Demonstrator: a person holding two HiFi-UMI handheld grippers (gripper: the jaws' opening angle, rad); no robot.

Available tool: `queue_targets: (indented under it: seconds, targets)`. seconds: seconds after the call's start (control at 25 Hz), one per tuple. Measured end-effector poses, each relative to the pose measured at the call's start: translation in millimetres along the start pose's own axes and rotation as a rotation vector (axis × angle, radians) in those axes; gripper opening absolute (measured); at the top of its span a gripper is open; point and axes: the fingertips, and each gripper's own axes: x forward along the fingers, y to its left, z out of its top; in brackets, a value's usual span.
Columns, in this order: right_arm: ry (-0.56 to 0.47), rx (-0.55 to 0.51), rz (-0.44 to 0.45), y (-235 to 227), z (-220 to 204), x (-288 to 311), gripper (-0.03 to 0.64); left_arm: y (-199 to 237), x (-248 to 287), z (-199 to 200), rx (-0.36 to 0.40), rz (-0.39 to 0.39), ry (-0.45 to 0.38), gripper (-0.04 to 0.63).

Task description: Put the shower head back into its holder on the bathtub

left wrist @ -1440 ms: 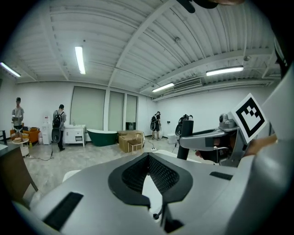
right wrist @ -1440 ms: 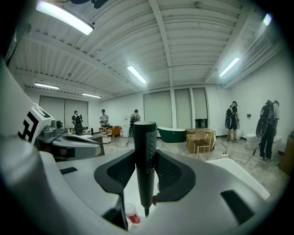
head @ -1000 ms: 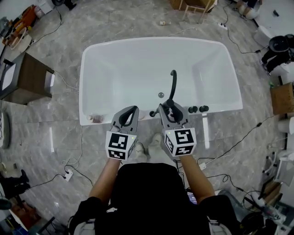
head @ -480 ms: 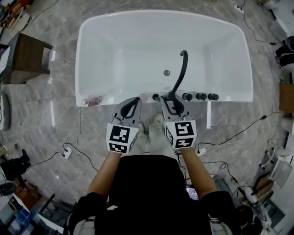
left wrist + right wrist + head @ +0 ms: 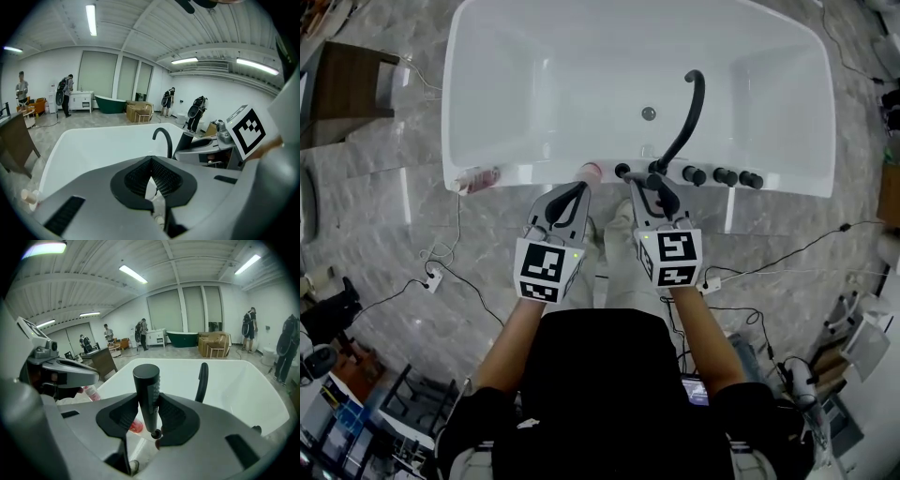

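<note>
shower head (image 5: 146,385) clamped in right hand-held gripper (image 5: 148,413)

Bright, even light; fisheye-warped edges

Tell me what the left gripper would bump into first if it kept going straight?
Most likely the near rim of the bathtub, just ahead of the left gripper. It might instead clear the rim and reach inside; depth is unclear.

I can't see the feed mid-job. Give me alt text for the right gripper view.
The right gripper is clamped on a black cylindrical shower head, which stands upright in frame between the pads. Beyond it lies the white bathtub with its curved black spout.
</note>
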Motion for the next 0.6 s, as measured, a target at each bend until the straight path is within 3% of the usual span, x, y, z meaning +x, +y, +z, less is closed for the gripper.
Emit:
queue_targets:
  seconds: [0.6]
  targets:
    - [0.096, -0.032, 0.01, -6.9, -54.8, 52.2, 0.137, 13.8, 30.8, -41.5, -0.042, 0.013, 0.026, 0.014]
